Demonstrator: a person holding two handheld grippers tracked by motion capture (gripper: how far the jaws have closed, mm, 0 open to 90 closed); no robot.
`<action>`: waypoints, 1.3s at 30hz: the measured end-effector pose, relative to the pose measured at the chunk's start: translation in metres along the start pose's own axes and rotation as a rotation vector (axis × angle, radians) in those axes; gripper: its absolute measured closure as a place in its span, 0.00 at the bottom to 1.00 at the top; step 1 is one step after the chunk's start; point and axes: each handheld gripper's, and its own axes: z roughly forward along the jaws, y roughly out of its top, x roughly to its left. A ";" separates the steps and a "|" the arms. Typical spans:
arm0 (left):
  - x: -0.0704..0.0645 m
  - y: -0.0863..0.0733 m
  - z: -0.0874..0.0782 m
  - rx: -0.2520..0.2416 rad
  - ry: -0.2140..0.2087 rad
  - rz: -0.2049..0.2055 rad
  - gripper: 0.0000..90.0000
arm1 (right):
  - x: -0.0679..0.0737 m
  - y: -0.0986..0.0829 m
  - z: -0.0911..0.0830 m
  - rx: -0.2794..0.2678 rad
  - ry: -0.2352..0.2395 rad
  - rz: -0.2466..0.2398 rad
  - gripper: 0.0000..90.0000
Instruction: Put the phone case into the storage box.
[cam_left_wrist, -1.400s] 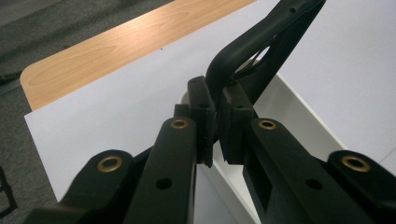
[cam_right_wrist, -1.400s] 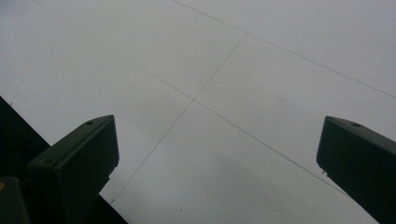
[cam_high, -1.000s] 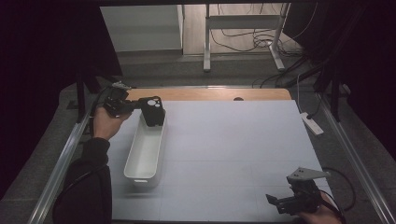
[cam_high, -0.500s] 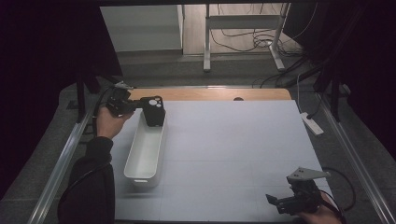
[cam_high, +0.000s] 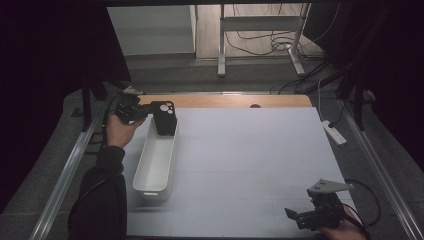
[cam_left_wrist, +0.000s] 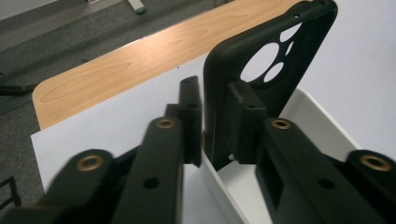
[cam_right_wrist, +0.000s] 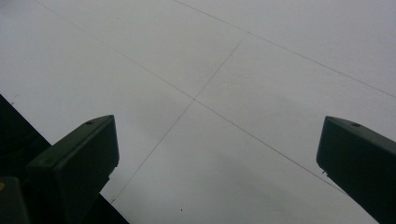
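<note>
The left gripper (cam_high: 142, 114) pinches a black phone case (cam_high: 165, 118) by its edge, jaws pressed on either side of the wall; the case (cam_left_wrist: 261, 79) stands upright over the far end of the white bin (cam_high: 155, 160), at the table's far left; the right gripper (cam_high: 312, 216) rests low at the near right over the bare white mat (cam_right_wrist: 243, 84), jaws spread wide, gripping nothing

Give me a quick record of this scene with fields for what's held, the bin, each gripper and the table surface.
held item: black rubbery phone case with round camera cut-outs, upright over the bin's far end
bin: long white plastic bin
left gripper: shut on the case's side wall
right gripper: open, holding nothing, at the near right of the table
table surface: white sheet over a wooden top
</note>
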 end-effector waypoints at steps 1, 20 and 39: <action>0.000 0.000 0.000 -0.001 0.001 -0.003 0.82 | 0.000 0.000 0.000 0.000 0.000 0.000 0.00; 0.000 -0.015 -0.009 -0.011 -0.088 -0.080 0.56 | 0.000 0.000 0.000 -0.002 -0.001 0.001 0.00; -0.012 -0.025 -0.012 0.010 -0.169 -0.069 0.32 | 0.001 0.000 0.000 0.001 -0.004 -0.002 0.00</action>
